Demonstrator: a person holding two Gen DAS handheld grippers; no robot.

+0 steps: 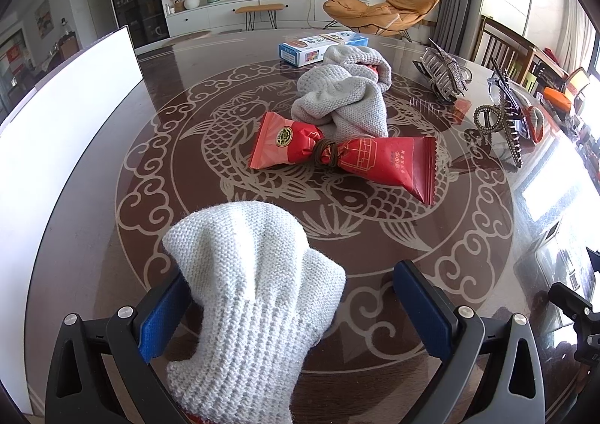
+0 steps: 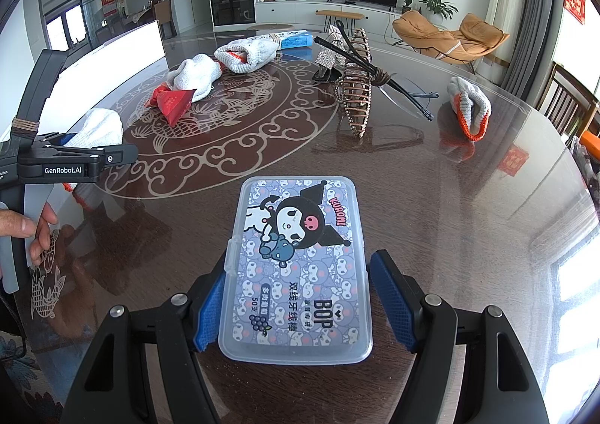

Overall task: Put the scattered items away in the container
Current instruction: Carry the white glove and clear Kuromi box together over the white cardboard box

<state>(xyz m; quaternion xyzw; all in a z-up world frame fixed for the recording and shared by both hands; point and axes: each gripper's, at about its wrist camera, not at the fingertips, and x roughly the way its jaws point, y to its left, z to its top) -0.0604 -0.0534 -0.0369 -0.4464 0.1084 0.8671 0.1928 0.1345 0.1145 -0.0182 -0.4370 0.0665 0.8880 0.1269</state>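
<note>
Left-wrist and right-wrist views of a round, glass-topped table (image 2: 450, 199) with a carp inlay. The left gripper (image 1: 292, 315) stood with its jaws released; a white knit glove (image 1: 251, 296) lay between the blue pads, brushing the nine-o'clock pad (image 1: 161, 315) and clear of the three-o'clock one, so no grasp was made. The right gripper (image 2: 300, 307) also stood wide, straddling a clear plastic floss-pick box (image 2: 296, 266) printed with a cartoon figure; the nine-o'clock pad touched or nearly touched the box wall, and the three-o'clock pad showed a slight gap. Whether the box was pinched cannot be told with certainty; it appeared to rest on the table.

Scattered items at twelve o'clock from the left gripper: a red snack packet (image 1: 341, 157) bound at its waist with a hair tie, a bundled grey sock (image 1: 345, 93) and a blue carton (image 1: 318, 47). At two o'clock: a metal claw clip (image 1: 442, 77) and a beaded clip (image 1: 498, 131). The right-wrist view added spectacles (image 2: 405, 93) and a grey orange-cuffed glove (image 2: 470, 109) at one o'clock.

A white container wall (image 1: 67, 116) stood at ten o'clock. Its inside was hidden. Judged progress: early, with most items still to be collected.
</note>
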